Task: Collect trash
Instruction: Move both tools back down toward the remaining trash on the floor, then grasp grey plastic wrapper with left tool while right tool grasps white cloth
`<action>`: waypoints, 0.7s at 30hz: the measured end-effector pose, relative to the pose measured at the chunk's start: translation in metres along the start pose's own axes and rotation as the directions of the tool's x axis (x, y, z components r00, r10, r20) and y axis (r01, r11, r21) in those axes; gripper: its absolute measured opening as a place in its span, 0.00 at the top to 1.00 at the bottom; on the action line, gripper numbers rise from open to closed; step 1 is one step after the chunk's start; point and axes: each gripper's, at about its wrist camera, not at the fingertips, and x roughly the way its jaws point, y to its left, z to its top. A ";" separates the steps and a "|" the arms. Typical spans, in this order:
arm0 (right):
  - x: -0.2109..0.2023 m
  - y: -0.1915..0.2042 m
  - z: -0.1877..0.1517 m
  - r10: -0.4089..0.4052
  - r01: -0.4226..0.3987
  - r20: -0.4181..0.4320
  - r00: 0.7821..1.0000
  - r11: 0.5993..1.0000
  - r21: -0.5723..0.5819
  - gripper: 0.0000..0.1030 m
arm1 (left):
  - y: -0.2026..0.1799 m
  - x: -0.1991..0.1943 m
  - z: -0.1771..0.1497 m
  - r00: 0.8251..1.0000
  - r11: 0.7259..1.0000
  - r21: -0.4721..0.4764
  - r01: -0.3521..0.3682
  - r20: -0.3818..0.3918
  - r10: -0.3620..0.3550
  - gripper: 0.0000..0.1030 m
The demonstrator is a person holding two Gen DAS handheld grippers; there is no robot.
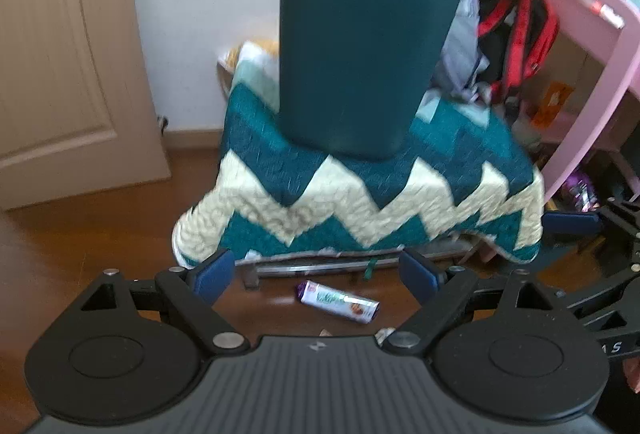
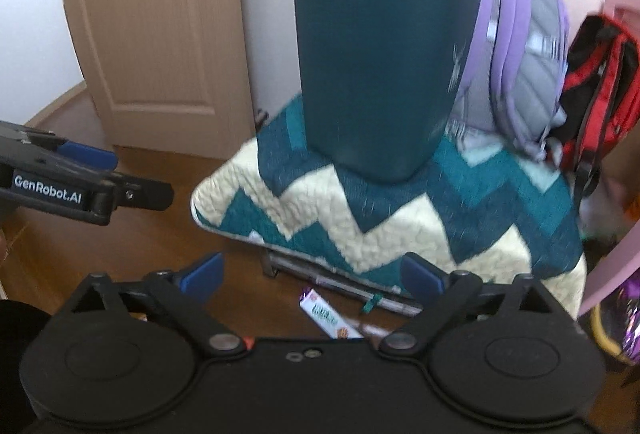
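Observation:
A white and purple snack wrapper (image 1: 338, 301) lies on the wooden floor just in front of a low seat covered by a teal and cream zigzag quilt (image 1: 360, 201). It also shows in the right wrist view (image 2: 328, 316). A dark teal bin (image 1: 360, 49) stands on the quilt, seen also in the right wrist view (image 2: 376, 69). My left gripper (image 1: 316, 274) is open and empty, above and short of the wrapper. My right gripper (image 2: 312, 276) is open and empty, also short of it. The left gripper shows at the left of the right wrist view (image 2: 84, 169).
A purple backpack (image 2: 516, 45) and a red and black backpack (image 2: 600, 89) lean behind the bin. A pink desk (image 1: 576, 45) stands at the right with clutter under it. A beige door (image 1: 60, 65) is at the left. Metal frame bars (image 1: 320, 266) run under the quilt.

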 end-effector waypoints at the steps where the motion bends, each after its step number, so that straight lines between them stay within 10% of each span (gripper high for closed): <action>1: 0.009 -0.001 -0.003 -0.007 0.007 -0.012 1.000 1.000 0.005 0.05 | 0.002 0.010 -0.004 1.000 1.000 -0.001 -0.005 -0.012 0.005 0.13; 11: 0.107 -0.022 -0.034 -0.019 0.027 -0.146 0.989 0.998 0.058 0.05 | 0.036 0.117 -0.032 0.983 0.997 -0.076 0.008 -0.185 -0.022 0.13; 21: 0.215 -0.052 -0.074 -0.033 0.066 -0.289 0.957 0.992 0.106 0.05 | 0.038 0.221 -0.060 0.945 0.994 0.095 0.061 -0.325 -0.027 0.13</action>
